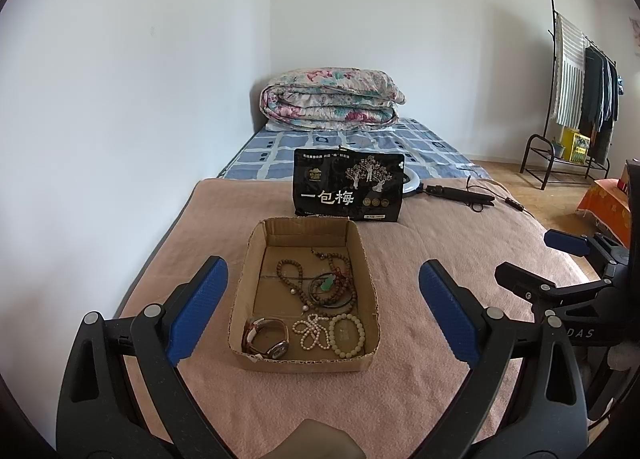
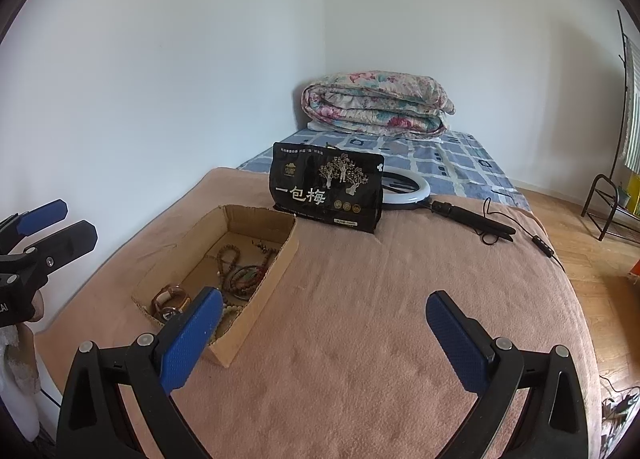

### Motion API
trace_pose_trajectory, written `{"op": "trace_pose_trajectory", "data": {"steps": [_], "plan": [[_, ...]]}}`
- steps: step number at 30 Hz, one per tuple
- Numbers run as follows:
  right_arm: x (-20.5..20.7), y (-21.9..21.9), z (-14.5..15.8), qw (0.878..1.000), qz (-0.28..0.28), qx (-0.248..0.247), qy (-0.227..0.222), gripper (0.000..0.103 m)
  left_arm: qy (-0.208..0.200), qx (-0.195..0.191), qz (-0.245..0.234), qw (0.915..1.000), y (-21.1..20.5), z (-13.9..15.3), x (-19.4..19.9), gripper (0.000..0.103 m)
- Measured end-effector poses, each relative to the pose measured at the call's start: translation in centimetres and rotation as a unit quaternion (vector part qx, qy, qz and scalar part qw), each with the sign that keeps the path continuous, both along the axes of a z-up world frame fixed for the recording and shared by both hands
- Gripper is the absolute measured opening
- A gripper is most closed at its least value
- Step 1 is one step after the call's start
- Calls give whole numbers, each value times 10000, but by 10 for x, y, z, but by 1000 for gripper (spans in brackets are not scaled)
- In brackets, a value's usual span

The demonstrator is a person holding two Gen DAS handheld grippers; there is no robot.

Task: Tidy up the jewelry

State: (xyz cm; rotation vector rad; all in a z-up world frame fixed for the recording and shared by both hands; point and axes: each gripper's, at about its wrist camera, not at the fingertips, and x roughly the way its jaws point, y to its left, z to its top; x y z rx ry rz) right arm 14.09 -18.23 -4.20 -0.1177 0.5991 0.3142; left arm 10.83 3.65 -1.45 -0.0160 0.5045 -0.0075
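- The left gripper and right gripper are both held spread, with nothing pinched.
- The jewelry lies inside the cardboard box; the brown bead strands are tangled, so 2 could be lifted together.
- The light box could be dragged across the blanket.

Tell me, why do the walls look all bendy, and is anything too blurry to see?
Left wrist view: the fisheye lens curves the walls and darkens the corners; the beads in the cardboard box look sharp in soft daylight. Right wrist view: same bending; the left gripper stretches at the edge, and the black snack bag shows slight glare.
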Motion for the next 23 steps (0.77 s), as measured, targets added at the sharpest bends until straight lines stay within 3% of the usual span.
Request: {"op": "trace_pose_trajectory", "data": {"steps": [23], "plan": [[0,0,-1,10000,17,-12,40,103,62,171,69,9998,4,-7,0,98]]}}
